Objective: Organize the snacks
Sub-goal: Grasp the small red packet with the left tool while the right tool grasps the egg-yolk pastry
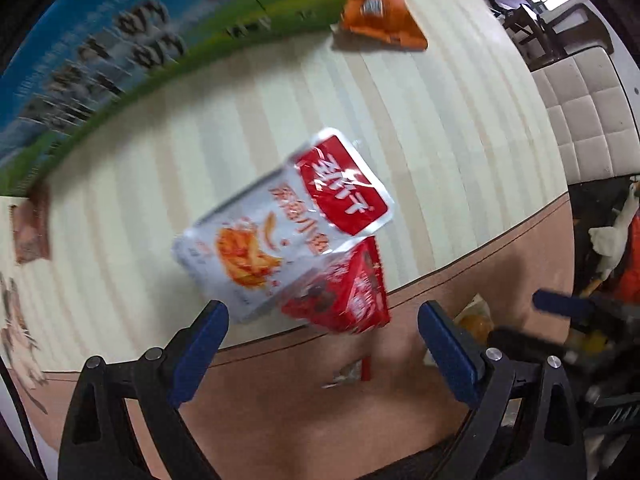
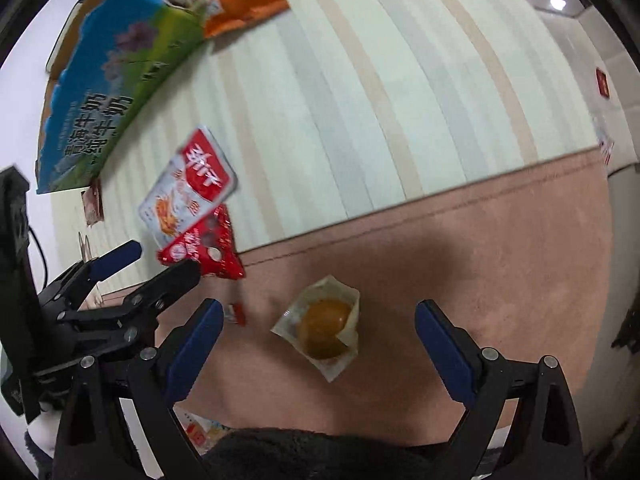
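A silver and red snack pouch (image 1: 280, 228) lies on the striped table, overlapping a red snack packet (image 1: 344, 292) at the edge of the pink mat. My left gripper (image 1: 322, 334) is open and empty just in front of them. The right wrist view shows the pouch (image 2: 188, 192), the red packet (image 2: 204, 246) and the left gripper (image 2: 148, 260) beside them. A clear packet with a brown egg (image 2: 324, 328) lies on the pink mat between the fingers of my open, empty right gripper (image 2: 318, 332). An orange packet (image 1: 376, 12) lies far back by the box.
A blue and green milk carton box (image 1: 112, 60) stands at the back left, also in the right wrist view (image 2: 100, 96). A small brown packet (image 1: 30, 228) lies at the left. A small red and white wrapper (image 2: 236, 314) lies on the pink mat (image 2: 480, 260).
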`<state>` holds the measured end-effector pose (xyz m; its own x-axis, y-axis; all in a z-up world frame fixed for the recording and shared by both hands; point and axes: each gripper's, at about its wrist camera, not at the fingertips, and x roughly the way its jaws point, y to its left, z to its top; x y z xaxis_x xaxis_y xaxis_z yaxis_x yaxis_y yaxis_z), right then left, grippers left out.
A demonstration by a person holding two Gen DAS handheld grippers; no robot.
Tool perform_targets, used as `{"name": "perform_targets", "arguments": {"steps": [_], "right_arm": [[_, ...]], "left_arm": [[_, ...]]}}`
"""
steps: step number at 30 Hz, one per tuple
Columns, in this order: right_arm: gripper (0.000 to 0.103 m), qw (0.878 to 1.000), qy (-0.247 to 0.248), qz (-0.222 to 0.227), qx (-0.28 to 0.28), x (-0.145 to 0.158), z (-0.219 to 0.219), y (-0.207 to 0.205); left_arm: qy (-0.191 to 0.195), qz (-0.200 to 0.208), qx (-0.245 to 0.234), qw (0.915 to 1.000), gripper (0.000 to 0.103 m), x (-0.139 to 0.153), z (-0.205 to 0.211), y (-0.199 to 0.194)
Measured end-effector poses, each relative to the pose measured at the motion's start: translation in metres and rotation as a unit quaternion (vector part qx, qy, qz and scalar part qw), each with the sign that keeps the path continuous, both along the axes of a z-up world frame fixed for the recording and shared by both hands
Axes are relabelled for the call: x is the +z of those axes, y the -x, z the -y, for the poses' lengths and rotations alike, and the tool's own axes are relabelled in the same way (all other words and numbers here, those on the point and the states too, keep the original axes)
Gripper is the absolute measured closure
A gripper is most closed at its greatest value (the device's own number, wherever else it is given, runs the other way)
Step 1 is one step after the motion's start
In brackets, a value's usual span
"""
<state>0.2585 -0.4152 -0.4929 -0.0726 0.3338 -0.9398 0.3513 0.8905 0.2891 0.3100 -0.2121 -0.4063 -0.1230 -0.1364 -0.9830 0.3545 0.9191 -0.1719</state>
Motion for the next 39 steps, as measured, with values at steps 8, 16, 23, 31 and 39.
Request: {"name": "perform_targets", "arguments": {"steps": [8,16,23,31,39], "right_arm": [[0.018,0.999,-0.034,-0.032,-0.025,-0.026,0.002,0.016],[0.024,0.998,-0.046,-0.047,-0.022,-0.035,-0.009,0.021],[0.030,0.998,-0.027,-0.055,-0.004,-0.042,-0.029,0.016],[0.054,0.997,0.030,-0.059,0.025,-0.039,-0.048,0.014],[0.056,0.998,0.018,-0.060,0.027,-0.037,-0.042,0.020]], "left_arm": [[-0.025,-0.020,0.001,0.9995,0.038,-0.021,0.022,-0.002],[-0.042,0.004,-0.004,0.9991,0.045,-0.012,0.035,0.008],[-0.046,0.009,0.006,0.9989,0.045,-0.007,0.028,0.021],[-0.042,0.008,0.019,0.9989,0.049,-0.006,-0.003,0.023],[0.023,-0.027,0.071,0.9969,0.047,-0.003,-0.043,0.021]]}}
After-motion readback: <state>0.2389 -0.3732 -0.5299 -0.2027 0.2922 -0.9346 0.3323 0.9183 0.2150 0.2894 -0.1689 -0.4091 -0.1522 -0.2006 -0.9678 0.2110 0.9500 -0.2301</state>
